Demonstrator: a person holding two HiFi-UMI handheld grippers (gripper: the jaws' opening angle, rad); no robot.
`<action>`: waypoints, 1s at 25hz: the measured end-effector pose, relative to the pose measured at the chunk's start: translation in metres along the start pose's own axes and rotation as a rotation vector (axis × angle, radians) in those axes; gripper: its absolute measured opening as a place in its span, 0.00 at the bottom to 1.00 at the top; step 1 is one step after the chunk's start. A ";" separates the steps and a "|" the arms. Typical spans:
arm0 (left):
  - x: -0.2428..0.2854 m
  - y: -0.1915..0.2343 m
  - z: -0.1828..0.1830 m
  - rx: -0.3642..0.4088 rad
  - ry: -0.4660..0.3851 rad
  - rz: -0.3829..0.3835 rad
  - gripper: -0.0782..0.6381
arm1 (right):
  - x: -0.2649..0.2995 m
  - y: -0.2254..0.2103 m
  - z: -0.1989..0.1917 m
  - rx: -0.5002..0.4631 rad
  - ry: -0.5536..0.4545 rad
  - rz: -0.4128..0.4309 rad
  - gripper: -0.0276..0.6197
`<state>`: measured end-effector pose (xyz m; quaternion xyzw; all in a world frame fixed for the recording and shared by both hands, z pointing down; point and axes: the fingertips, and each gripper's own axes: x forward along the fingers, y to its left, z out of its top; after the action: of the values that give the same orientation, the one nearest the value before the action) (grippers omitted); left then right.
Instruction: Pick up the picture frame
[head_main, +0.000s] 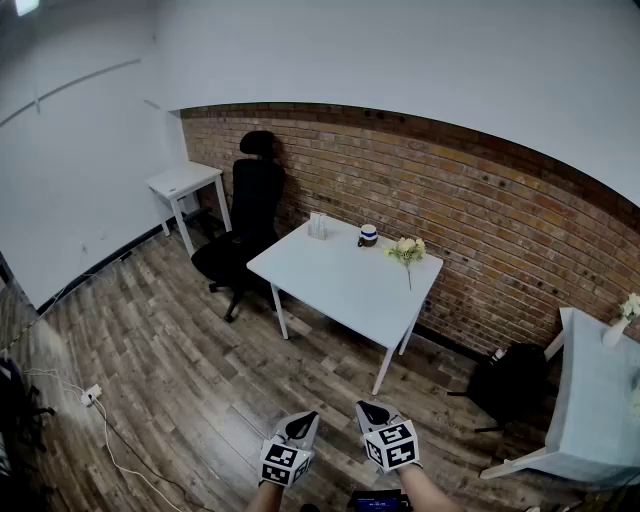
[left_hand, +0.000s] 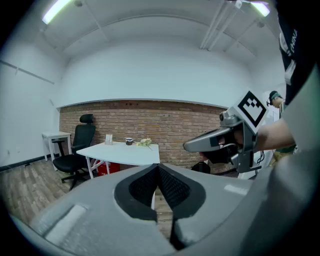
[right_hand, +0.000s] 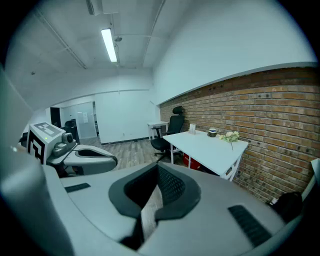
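White-topped, the table (head_main: 350, 290) stood well ahead of both sets of fingertips, with what was probably the picture frame (head_main: 317, 226) small and upright at its far edge, so the left gripper (head_main: 303, 425) and right gripper (head_main: 374, 412) hung clenched on nothing, seemingly just carried.

Rough red brick wall (head_main: 450, 190) across the upper right. The floor (head_main: 170, 380) looks like matt grey-brown wood planks. The bench (head_main: 340, 290) at centre is smooth, matt white. The chair (head_main: 250, 210) seems black cloth. The left gripper (left_hand: 158, 167) has a matt grey plastic shell, and its fingers (left_hand: 175, 190) are faced with dimpled black padding.
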<state>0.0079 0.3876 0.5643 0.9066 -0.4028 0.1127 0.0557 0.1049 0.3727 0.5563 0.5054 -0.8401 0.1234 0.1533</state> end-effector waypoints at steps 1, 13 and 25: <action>0.000 -0.001 0.000 0.000 -0.002 0.000 0.13 | 0.000 -0.001 -0.001 -0.004 0.002 0.000 0.05; 0.007 -0.002 0.006 0.006 -0.014 -0.005 0.13 | 0.002 -0.003 0.003 -0.005 -0.016 0.000 0.05; 0.012 -0.003 0.001 0.026 0.010 0.015 0.13 | 0.002 -0.007 0.001 0.008 -0.020 0.009 0.05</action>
<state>0.0178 0.3807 0.5658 0.9037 -0.4076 0.1226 0.0453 0.1103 0.3672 0.5564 0.5034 -0.8434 0.1224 0.1424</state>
